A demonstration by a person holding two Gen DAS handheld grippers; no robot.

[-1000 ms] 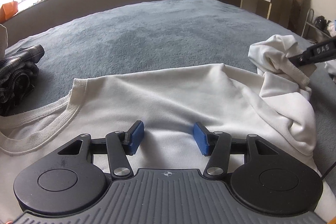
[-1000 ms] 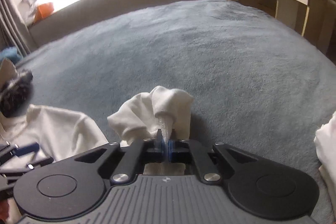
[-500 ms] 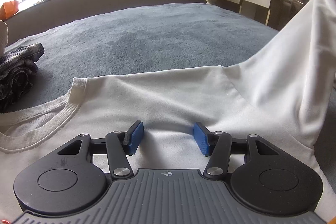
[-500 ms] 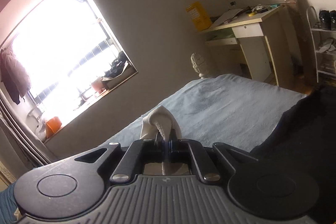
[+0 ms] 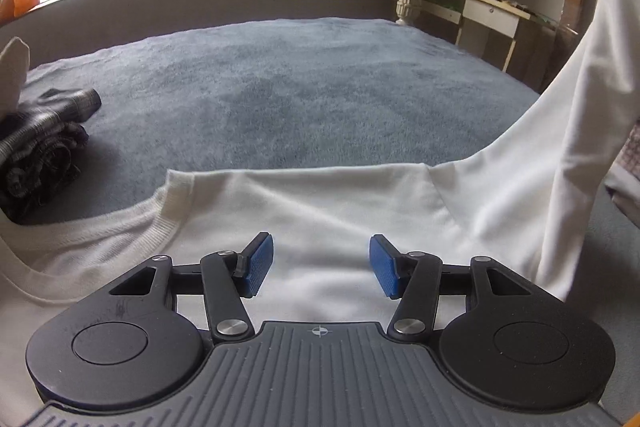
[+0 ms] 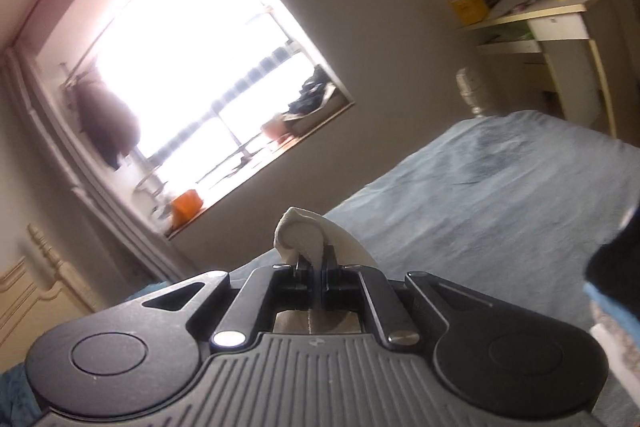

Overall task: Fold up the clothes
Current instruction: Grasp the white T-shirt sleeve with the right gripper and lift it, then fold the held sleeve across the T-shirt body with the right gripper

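Here, your claws work one white sweatshirt (image 5: pixel 328 203) on the bed (image 5: pixel 280 87).
Your left claw (image 5: pixel 321 266) hovers released over its chest; your right claw (image 6: pixel 316 267) is clenched on the sleeve (image 6: pixel 304 231), lifted high.

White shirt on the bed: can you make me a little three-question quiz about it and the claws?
1. True or false: the left claw is open above the shirt.
2. What does the right claw grip: A) dark clothes B) the sleeve C) nothing?
3. Fill in: the sleeve is lifted ___ off the bed.

Key: 1 true; 2 B; 3 up.
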